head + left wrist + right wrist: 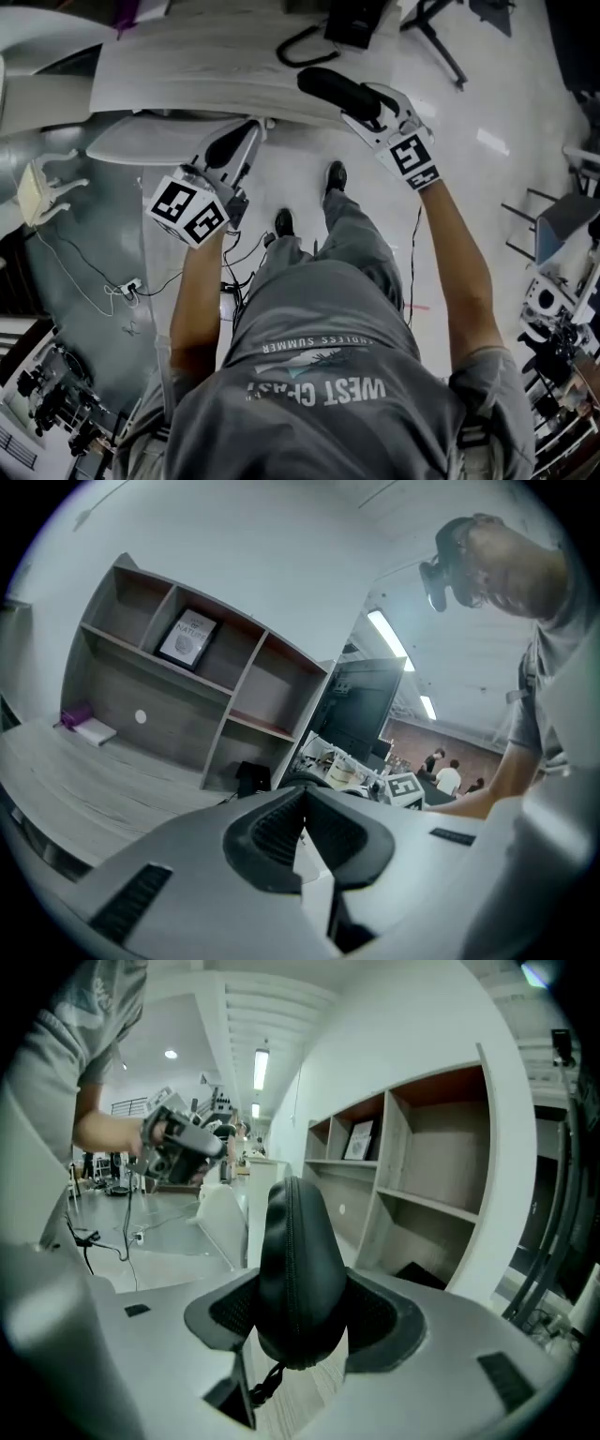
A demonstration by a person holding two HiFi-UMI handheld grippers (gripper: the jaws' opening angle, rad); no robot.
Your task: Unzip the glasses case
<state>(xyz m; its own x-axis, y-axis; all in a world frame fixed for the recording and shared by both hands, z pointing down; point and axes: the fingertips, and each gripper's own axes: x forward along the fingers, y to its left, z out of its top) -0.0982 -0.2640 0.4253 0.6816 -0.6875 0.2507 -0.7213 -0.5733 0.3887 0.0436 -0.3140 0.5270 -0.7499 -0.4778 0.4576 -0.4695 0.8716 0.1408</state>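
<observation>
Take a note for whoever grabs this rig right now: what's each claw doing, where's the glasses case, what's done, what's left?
Claws: the left claw is shut and empty, held apart from the case. The right claw is clamped on the black glasses case, holding it up off the desk.
Done: case is picked up and gripped.
Left: the zip looks closed along all that shows, and the pull cord hangs at the near end. Likely next: take the pull with the left claw and draw it along the zip.

Pale wooden desk (84,780) under an open shelf unit (281,691) holding a framed picture (186,637), purple object (75,714) below
</observation>
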